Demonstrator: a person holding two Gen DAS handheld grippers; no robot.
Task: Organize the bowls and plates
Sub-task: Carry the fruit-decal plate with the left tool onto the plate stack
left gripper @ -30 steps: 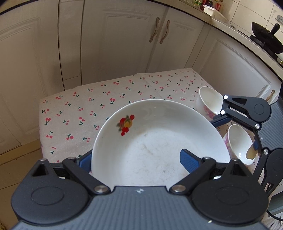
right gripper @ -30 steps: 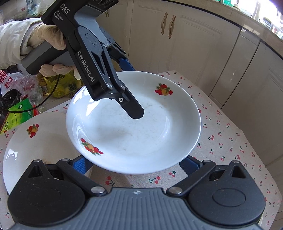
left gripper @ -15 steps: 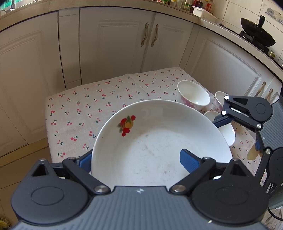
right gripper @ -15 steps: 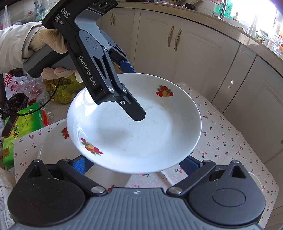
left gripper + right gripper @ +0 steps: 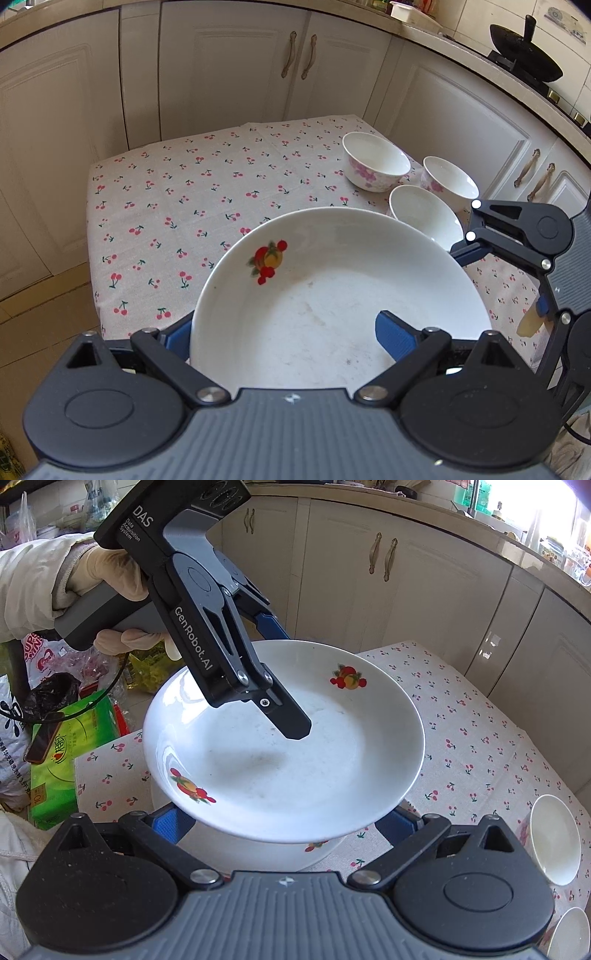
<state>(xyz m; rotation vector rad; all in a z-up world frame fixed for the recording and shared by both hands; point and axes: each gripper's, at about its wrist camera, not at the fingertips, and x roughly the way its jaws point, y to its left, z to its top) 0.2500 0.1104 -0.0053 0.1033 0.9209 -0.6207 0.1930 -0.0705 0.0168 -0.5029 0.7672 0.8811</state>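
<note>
White lettering on the black body of the left hand-held gripper, seen in the right wrist view, reads "DAS" with three small lines beneath it: "Data Acquisition System". Along one black arm of that hand-held gripper runs "GenRobot.AI". At the left edge, a green box carries Chinese characters too blurred to read and what looks like "10". A red and white bag shows partial letters, unreadable.
</note>
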